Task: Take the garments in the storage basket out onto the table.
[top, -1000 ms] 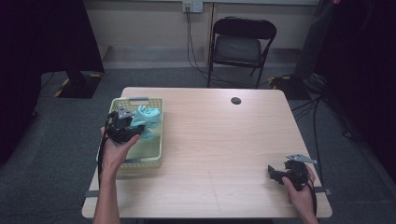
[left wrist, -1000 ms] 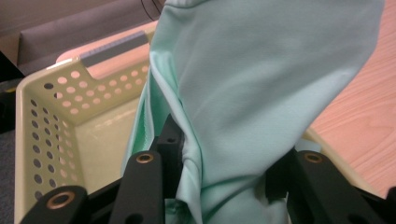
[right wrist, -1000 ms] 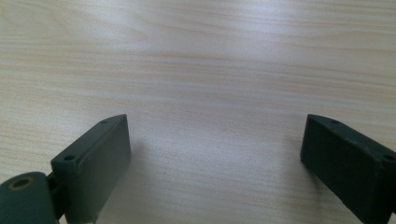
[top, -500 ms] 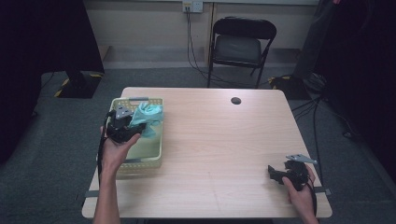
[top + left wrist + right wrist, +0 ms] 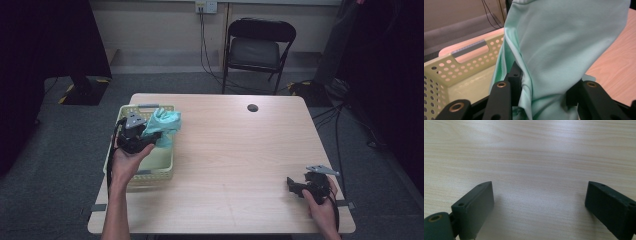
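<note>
Cloth-lifting is the step in hand: the left gripper (image 5: 150, 134) has its fingers (image 5: 504, 92) pinching a bunched fold of a mint-green cloth (image 5: 564, 45), which hangs raised above the pale yellow perforated basket (image 5: 152, 172) at the left side of the wooden surface (image 5: 235, 165). In the left gripper view the fabric rises out from between the black fingers and drapes over the basket's right rim, part of it still inside the basket wall. The right gripper (image 5: 292, 184) rests low on the surface, well apart from the basket at the near right corner, its fingers (image 5: 474, 205) spread wide with nothing between them but bare wood grain. Judging from this, the cloth looks about to leave the basket. The next move likely calls for carrying it clear of the rim toward the open surface to the right of the basket, keeping the pinch firm so the fold does not slip, and bringing the right gripper across to take a free edge.
</note>
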`<action>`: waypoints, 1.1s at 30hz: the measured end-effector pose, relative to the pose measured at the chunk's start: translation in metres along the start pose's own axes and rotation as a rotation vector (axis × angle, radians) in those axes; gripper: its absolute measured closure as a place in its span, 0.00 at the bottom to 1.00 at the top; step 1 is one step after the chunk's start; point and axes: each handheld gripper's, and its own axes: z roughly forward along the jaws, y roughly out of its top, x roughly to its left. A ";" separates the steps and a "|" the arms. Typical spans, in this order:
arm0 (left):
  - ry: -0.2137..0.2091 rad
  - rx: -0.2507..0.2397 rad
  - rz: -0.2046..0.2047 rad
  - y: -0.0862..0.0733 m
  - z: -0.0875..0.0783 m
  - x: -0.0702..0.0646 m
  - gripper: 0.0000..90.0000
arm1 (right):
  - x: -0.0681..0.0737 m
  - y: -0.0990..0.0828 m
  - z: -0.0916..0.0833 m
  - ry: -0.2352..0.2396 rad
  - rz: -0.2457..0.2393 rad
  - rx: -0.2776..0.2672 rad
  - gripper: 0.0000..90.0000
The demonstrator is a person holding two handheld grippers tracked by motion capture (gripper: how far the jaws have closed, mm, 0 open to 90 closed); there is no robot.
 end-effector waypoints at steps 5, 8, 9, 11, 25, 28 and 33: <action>-0.015 -0.016 -0.001 0.005 -0.001 -0.008 0.68 | 0.000 0.000 0.000 0.001 0.000 0.000 0.08; -0.023 -0.029 0.005 0.009 -0.001 -0.014 0.68 | 0.000 0.000 0.000 0.001 0.000 0.000 0.08; -0.024 -0.031 0.011 0.010 -0.001 -0.016 0.68 | 0.000 0.000 0.000 0.000 -0.001 0.000 0.08; -0.030 -0.038 0.017 0.011 0.000 -0.019 0.68 | 0.000 0.000 0.000 0.000 -0.001 0.000 0.08; -0.062 -0.014 0.055 0.018 0.012 -0.039 0.68 | 0.000 0.001 0.001 0.001 -0.002 -0.001 0.08; -0.063 -0.017 0.059 0.019 0.014 -0.043 0.68 | 0.000 0.001 0.001 0.001 -0.001 0.000 0.08; -0.087 -0.034 0.080 0.023 0.014 -0.050 0.68 | 0.000 0.001 0.001 0.001 -0.001 0.000 0.08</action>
